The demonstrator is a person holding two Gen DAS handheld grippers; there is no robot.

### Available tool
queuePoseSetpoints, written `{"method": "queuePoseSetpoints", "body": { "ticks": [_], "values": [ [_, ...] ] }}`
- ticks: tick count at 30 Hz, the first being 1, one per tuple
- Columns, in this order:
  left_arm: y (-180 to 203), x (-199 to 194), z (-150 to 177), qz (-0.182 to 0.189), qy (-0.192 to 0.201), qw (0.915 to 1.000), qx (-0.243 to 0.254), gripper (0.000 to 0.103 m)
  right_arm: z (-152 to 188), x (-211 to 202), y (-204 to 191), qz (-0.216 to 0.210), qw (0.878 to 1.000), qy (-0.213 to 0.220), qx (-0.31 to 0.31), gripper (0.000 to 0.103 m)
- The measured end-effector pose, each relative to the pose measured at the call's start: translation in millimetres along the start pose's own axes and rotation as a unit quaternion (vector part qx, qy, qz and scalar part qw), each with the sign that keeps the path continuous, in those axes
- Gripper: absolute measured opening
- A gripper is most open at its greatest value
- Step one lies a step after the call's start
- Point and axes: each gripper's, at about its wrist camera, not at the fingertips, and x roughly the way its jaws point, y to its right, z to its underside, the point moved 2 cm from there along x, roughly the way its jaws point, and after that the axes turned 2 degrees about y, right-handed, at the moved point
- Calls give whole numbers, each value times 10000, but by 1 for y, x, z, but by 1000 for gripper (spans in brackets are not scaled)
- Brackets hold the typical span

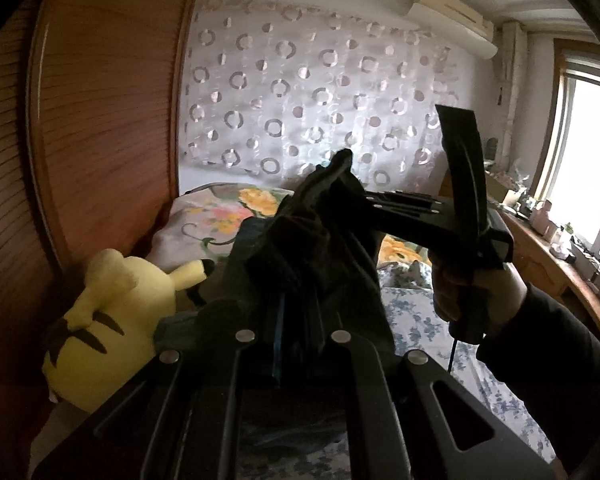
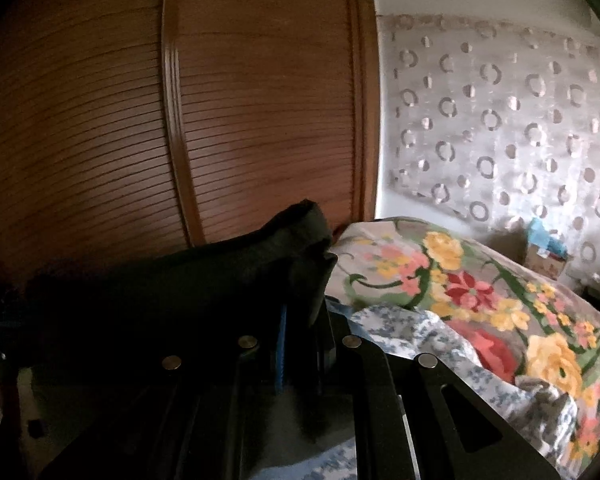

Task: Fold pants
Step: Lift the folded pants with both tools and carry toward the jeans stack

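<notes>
The left gripper was pressed together on a bunched fold of the pants, its dark fingers almost buried in the cloth, with a blue pad edge showing between them. The right gripper was likewise pinched shut on the pants, the fabric rising in a thick rolled edge above its fingertips and draping away to the left of that view. In the left wrist view the right gripper reached in from the right side, held by a hand in a dark sleeve, and its tips met the same bunch of cloth just beyond the left gripper's own, so the two grips sat close together on the garment. The pants were dark, nearly black, soft and heavily creased, gathered into a lump that stood up off the bed between the two tools; their full outline could not be made out. Beneath lay a sheet with small blue flowers, and farther back a quilt with large yellow and red blooms. A yellow plush toy rested at the left against a slatted wooden wardrobe door. Behind the bed hung a pale curtain with ring patterns, and a bright window stood at the right.
</notes>
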Motion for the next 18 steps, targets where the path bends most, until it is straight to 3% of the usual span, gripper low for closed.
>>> {"method": "queuePoseSetpoints", "body": {
  "ticks": [6,8,9,10,12,14,18],
  "values": [
    [-5,-1,6,-167,-192,9996,76,8,-2,9,1,-103,9997,-197,55,13],
    [-5,-3,7,-222,-237,9994,133,9,-4,8,-1,-46,9997,-244,4,18],
    [-3,-4,7,-265,-254,9992,180,9,-4,8,0,-39,9995,-303,28,26],
    [-2,-6,6,-325,-249,9989,225,12,-5,7,2,-10,9994,-335,48,35],
    [2,-12,5,-500,-149,9980,370,21,-6,6,4,62,9995,-297,88,41],
    [3,-17,5,-565,-54,9974,451,43,-5,0,5,42,9996,-237,134,47],
    [3,-23,3,-596,35,9972,456,53,-1,-13,9,-4,9996,-121,258,52]
  ]
}}
